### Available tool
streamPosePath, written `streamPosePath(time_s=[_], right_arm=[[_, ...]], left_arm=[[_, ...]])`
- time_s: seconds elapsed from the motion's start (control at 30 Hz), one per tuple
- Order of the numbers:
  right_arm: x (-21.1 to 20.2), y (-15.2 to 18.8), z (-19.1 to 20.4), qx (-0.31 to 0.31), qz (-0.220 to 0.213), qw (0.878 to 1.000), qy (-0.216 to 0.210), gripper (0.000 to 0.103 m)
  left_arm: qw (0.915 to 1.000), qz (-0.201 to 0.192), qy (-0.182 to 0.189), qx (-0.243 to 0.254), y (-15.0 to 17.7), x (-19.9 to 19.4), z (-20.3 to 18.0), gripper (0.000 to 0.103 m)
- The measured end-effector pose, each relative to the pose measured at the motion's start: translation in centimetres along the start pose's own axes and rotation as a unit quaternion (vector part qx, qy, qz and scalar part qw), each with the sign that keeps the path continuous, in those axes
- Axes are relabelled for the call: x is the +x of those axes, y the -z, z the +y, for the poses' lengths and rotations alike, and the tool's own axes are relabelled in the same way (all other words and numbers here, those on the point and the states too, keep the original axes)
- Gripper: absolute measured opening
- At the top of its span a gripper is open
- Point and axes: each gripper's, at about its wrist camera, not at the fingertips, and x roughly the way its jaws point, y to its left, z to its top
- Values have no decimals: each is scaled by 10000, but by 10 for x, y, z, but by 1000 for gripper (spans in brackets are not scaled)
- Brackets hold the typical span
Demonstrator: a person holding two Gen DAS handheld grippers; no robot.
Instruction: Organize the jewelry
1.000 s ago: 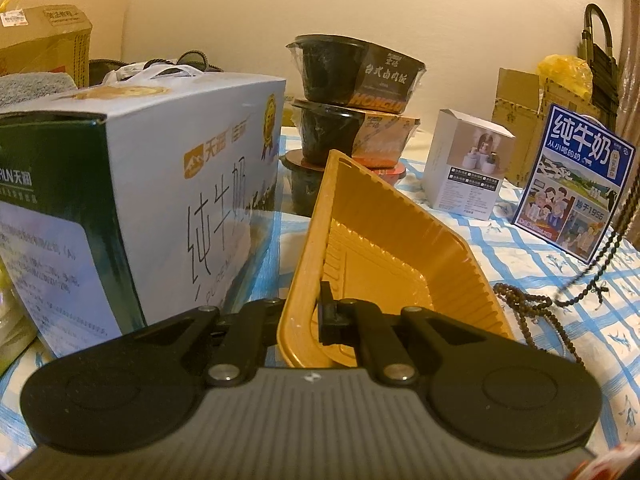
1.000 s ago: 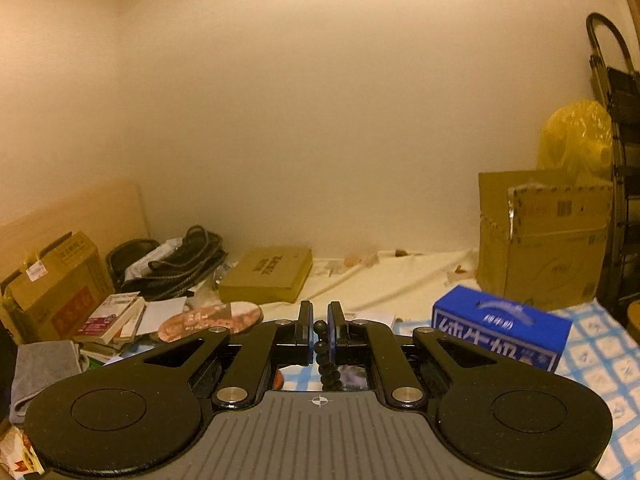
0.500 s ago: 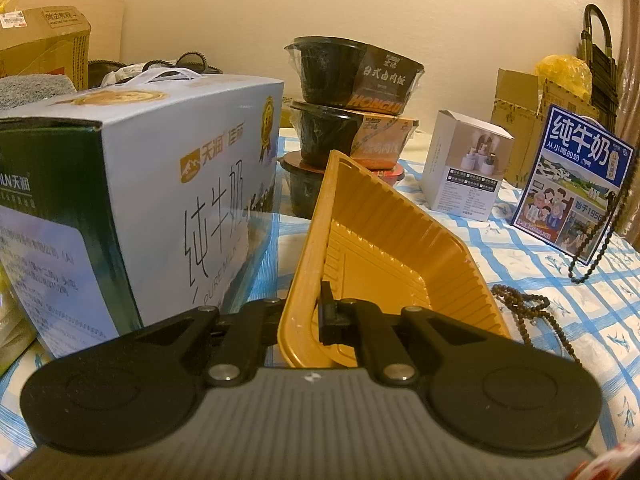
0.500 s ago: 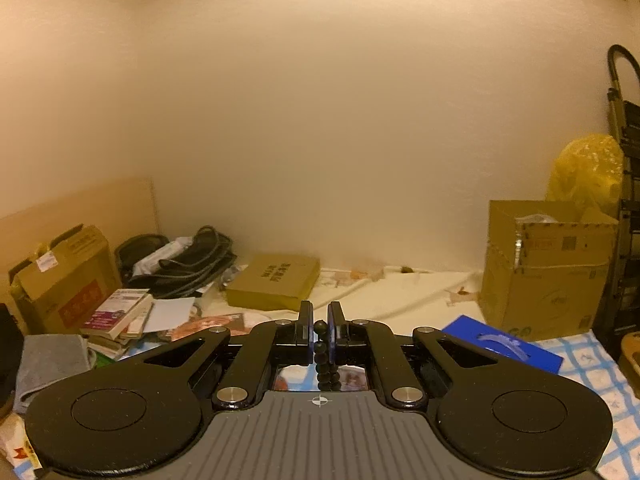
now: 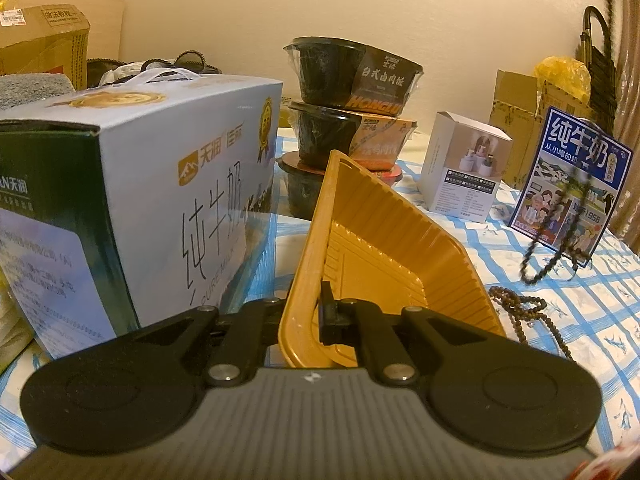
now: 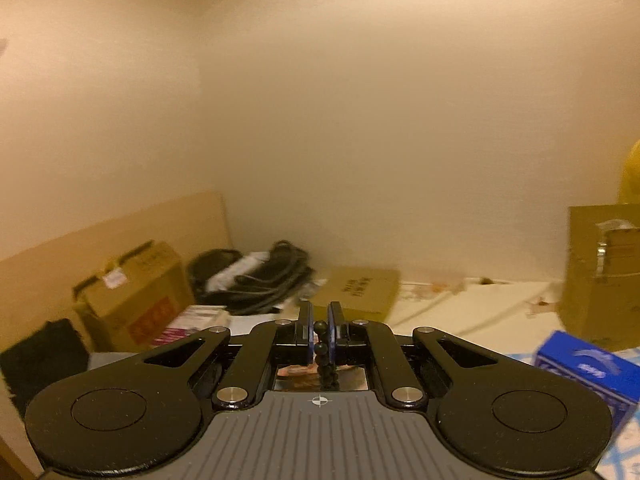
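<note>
Far left in the left wrist view, a brown cardboard carton [image 5: 44, 36] sits at the back, and a big white-and-green milk box with a plastic handle [image 5: 140, 184] crowds the bench right beside the left tool [image 5: 308, 312]. That tool is pinching the near wall of a gold ribbed plastic tray [image 5: 384, 256], one finger [image 5: 330, 316] visible inside the tray, the other hidden behind the wall; the tray tilts up on its left side. Behind it, three black instant-meal bowls stacked in a tower [image 5: 348, 120]. To the right stands a small white product box [image 5: 464, 168], then an upright blue milk carton with cartoon print [image 5: 572, 184] beside more cardboard and a yellow bag near the wall. A string of dark beads [image 5: 556, 236] dangles in mid-air in front of that carton, blurred, and a brown bead necklace [image 5: 520, 308] lies heaped on the blue-and-white checked cloth [image 5: 560, 320] covering the bench, just right of the tray.

Over in the right wrist view, the right tool [image 6: 320, 330] is held high, fingers pressed together on the bead string [image 6: 322, 356], which drops out of sight below. Behind: a labelled carton, tangled black cables [image 6: 260, 284], a flat tan box, plain cream wall, everything soft with blur.
</note>
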Motion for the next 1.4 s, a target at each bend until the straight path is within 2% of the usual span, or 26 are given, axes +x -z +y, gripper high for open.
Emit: streamPosePath(time_s=[0.3, 0.53, 0.73, 0.87, 1.2, 1.4], right_arm=[[59, 36, 24, 287, 463, 9963, -664, 7], [97, 82, 35, 672, 886, 9874, -1123, 7], [113, 132, 30, 1202, 1274, 9763, -1275, 7], [122, 171, 23, 1597, 1570, 9663, -1273, 7], [139, 267, -2, 2371, 2237, 9414, -870, 7], [147, 294, -8, 2358, 2435, 9393, -540, 7]], left_arm=[[10000, 3, 27, -16, 0, 0, 1, 6], [10000, 3, 38, -37, 0, 0, 2, 6], [10000, 11, 47, -37, 0, -1, 2, 6], [10000, 0, 65, -43, 0, -2, 2, 7], [10000, 3, 66, -40, 0, -2, 2, 7], [10000, -1, 61, -24, 0, -2, 1, 7]])
